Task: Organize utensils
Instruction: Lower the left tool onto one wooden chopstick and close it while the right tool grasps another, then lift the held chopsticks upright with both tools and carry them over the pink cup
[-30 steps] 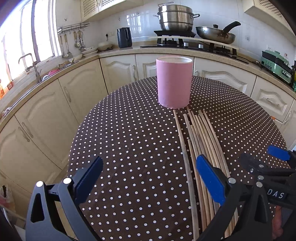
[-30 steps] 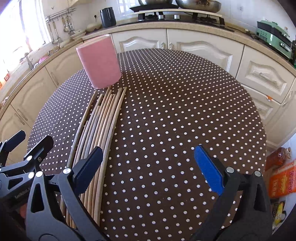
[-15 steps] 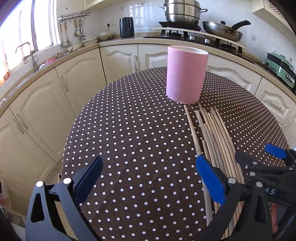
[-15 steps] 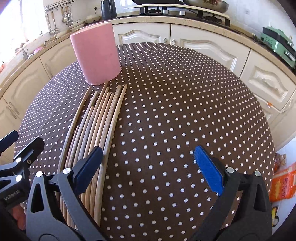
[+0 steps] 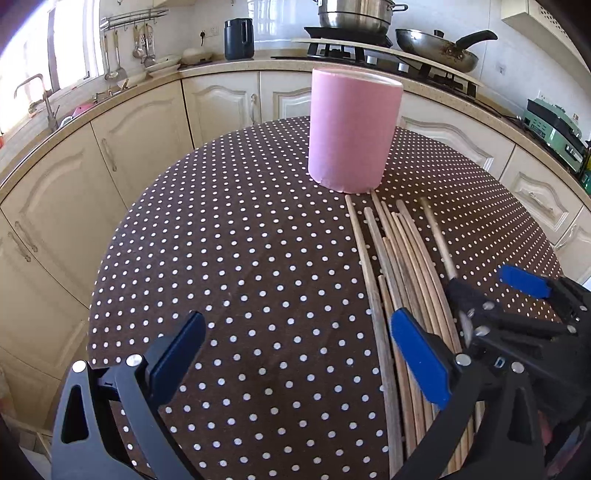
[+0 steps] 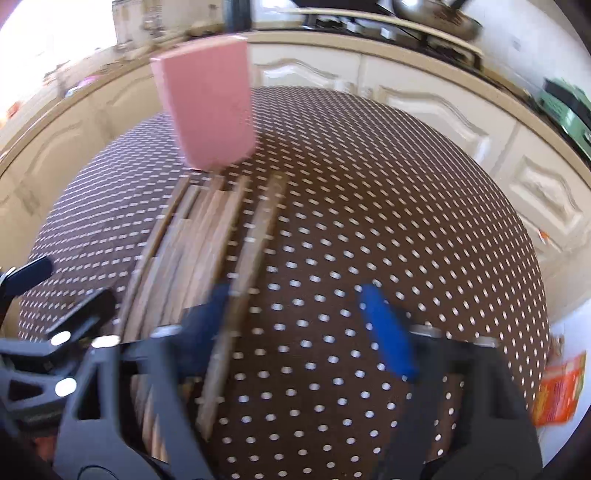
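A pink cylindrical holder point(image 5: 354, 133) point(image 6: 210, 107) stands upright at the far side of the round dotted table point(image 5: 240, 258). Several wooden chopsticks point(image 5: 402, 266) point(image 6: 199, 240) lie side by side in front of it. My left gripper point(image 5: 295, 354) is open over bare cloth, left of the bundle. My right gripper point(image 6: 295, 325) is closing; the view is blurred. One chopstick point(image 6: 258, 229), apart from the bundle, lies between its jaws against the left finger, and the right pad is clear of it. The right gripper point(image 5: 495, 288) also shows in the left wrist view.
Cream cabinets point(image 5: 140, 140) curve round behind the table. A stove with a steel pot point(image 5: 354, 14) and a wok point(image 5: 436, 48) is at the back, a black kettle point(image 5: 238, 38) beside it. Orange packets point(image 6: 557, 391) lie on the floor past the table's right edge.
The right gripper's jaws have narrowed, and the rightmost chopstick has slid right, away from the bundle. Both grippers have moved closer to the pink holder. The right wrist view has turned blurry.
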The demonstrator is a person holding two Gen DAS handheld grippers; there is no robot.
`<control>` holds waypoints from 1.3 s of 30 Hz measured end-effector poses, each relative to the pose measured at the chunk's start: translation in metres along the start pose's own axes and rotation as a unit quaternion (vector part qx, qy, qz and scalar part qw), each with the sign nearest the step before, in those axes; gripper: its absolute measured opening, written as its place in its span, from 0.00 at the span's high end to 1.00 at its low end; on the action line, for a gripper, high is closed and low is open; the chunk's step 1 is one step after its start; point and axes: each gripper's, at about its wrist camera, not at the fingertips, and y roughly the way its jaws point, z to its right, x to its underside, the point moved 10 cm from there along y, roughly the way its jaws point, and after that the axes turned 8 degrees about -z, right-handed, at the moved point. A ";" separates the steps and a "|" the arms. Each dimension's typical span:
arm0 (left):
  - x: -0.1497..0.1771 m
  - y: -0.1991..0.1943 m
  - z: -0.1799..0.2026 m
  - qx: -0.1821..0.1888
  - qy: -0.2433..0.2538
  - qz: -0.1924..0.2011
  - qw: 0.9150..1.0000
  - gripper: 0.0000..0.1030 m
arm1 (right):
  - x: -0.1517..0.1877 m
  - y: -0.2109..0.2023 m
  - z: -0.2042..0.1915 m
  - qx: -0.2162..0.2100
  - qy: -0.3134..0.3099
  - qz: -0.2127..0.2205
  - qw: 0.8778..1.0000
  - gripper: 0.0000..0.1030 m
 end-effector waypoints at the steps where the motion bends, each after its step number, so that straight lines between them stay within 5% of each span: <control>1: 0.000 0.003 0.001 -0.002 0.001 -0.007 1.000 0.04 | 0.000 0.000 -0.003 -0.002 -0.008 0.003 1.000 0.65; 8: -0.006 0.021 -0.002 -0.031 -0.017 -0.045 0.998 0.04 | 0.007 -0.003 0.002 -0.022 -0.009 0.009 1.000 0.92; 12: -0.016 0.028 0.001 -0.036 -0.023 -0.048 0.998 0.05 | 0.017 -0.005 0.008 -0.050 0.011 0.010 0.999 0.93; 14: -0.025 0.029 0.002 -0.038 -0.026 -0.032 0.998 0.21 | 0.020 -0.007 0.008 -0.052 0.012 0.010 0.999 0.94; 15: -0.029 0.025 -0.001 -0.046 -0.036 -0.015 0.998 0.56 | 0.022 -0.008 0.008 -0.054 0.009 0.011 0.998 0.94; 16: -0.031 0.023 -0.003 -0.052 -0.044 -0.012 0.998 0.79 | 0.024 -0.009 0.008 -0.058 0.009 0.011 0.998 0.94; 18: -0.034 0.024 -0.005 -0.055 -0.044 -0.014 0.997 0.91 | 0.027 -0.011 0.009 -0.073 0.020 0.011 0.997 0.94; 31: -0.015 0.011 -0.001 0.004 -0.040 -0.027 0.999 0.93 | 0.024 -0.037 0.013 -0.127 0.037 0.053 0.990 0.94; 39: -0.027 -0.013 0.002 -0.003 -0.041 0.020 0.999 0.93 | 0.012 -0.061 0.020 -0.174 0.057 0.094 0.979 0.94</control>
